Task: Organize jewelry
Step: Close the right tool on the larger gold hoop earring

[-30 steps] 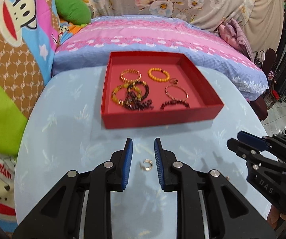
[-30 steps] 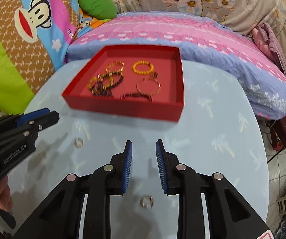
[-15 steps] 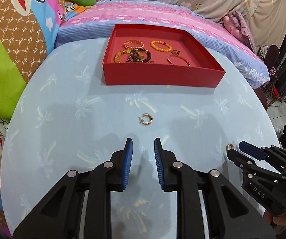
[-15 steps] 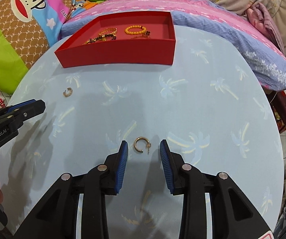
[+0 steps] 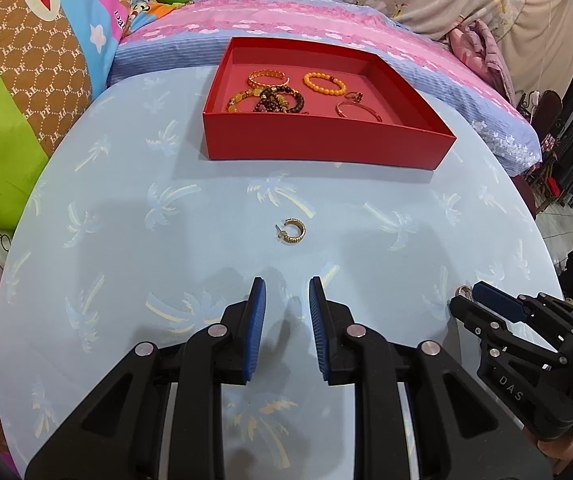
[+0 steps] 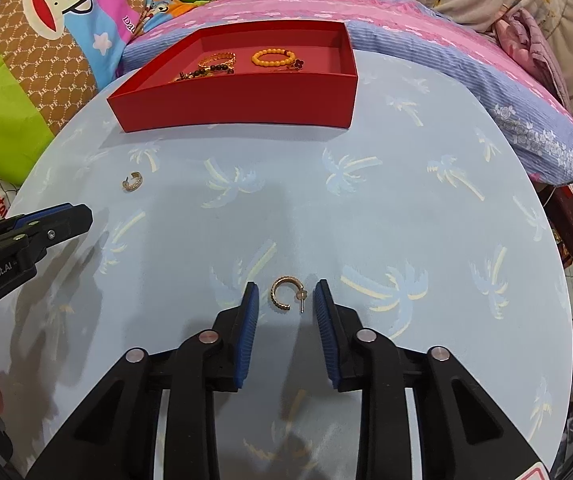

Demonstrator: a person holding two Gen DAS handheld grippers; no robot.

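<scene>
Lying on the counter (image 6: 426, 208), one gold earring (image 6: 287, 298) sits untouched between the closing right tool (image 6: 286, 300); another earring (image 5: 291, 231) lies ahead of the empty, slightly open left tool (image 5: 286, 300).

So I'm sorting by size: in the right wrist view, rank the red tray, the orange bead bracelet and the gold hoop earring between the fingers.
1. Red tray
2. Orange bead bracelet
3. Gold hoop earring
The earring lies nearer the camera yet looks smaller than the bracelet, so that order is safe.

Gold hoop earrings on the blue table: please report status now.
Right gripper open, closing around one gold hoop earring. Left gripper open, short of the other gold earring. Red cardboard tray path clear.
</scene>
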